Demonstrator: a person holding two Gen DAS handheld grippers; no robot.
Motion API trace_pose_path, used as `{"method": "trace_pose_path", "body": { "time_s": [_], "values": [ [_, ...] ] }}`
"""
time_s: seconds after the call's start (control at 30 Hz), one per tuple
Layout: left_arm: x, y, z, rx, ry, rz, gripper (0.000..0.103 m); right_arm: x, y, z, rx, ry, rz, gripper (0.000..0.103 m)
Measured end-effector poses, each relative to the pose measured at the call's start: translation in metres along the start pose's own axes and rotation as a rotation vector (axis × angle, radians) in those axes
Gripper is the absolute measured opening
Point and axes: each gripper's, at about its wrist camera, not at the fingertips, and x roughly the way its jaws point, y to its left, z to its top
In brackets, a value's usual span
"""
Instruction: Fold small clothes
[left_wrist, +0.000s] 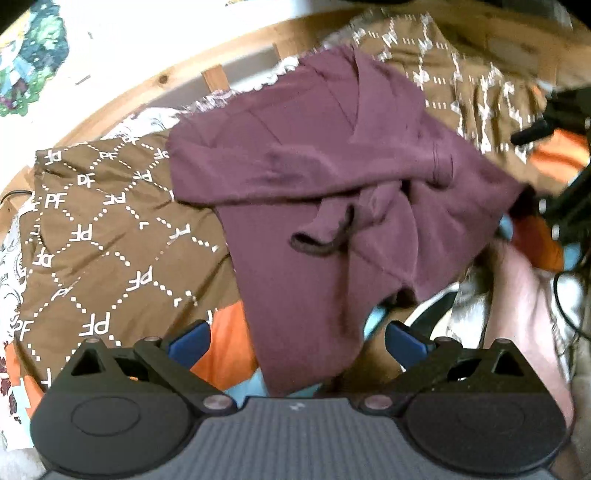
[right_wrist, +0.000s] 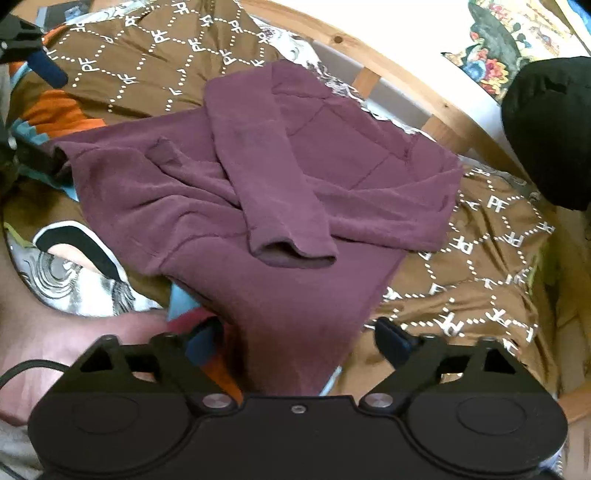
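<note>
A maroon long-sleeved top (left_wrist: 314, 147) lies on a brown patterned bedspread (left_wrist: 92, 221), its sleeves folded across the body. In the left wrist view, the left gripper (left_wrist: 295, 343) is open, its blue pads (left_wrist: 188, 343) standing either side of the top's near edge without touching it. In the right wrist view the same top (right_wrist: 332, 155) shows one cuff (right_wrist: 291, 254) lying over the middle. My right gripper (right_wrist: 295, 336) also straddles the near hem, open, with the cloth between its fingers (right_wrist: 391, 339) and no pad pressing on it.
A wooden bed frame (right_wrist: 443, 110) runs behind the top, with a white wall beyond. A black bulky object (right_wrist: 546, 129) sits at the right. A printed grey-and-white cloth (right_wrist: 74, 266) and orange and light-blue fabric (left_wrist: 221, 343) lie near the grippers.
</note>
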Motion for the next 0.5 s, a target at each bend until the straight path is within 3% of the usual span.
{"method": "trace_pose_path", "body": {
  "time_s": [0.1,0.17,0.23,0.43,0.5],
  "values": [
    [0.009,-0.007,-0.001,0.037,0.035,0.012,0.102,-0.001,-0.001,0.0,0.006,-0.022,0.027,0.061],
    [0.015,-0.009,-0.001,0.047,0.056,0.015,0.1,-0.001,-0.003,-0.001,0.032,-0.025,0.049,0.035],
    [0.019,-0.009,0.0,0.04,0.069,0.021,0.093,-0.001,-0.009,-0.002,0.073,-0.024,0.068,0.021],
    [0.022,-0.005,0.003,0.006,0.053,0.0,0.075,-0.007,-0.026,-0.004,0.222,-0.07,0.073,0.015],
    [0.024,-0.008,0.007,0.016,0.039,0.005,0.059,-0.01,-0.032,-0.005,0.266,-0.086,0.074,0.013]
  ]
}}
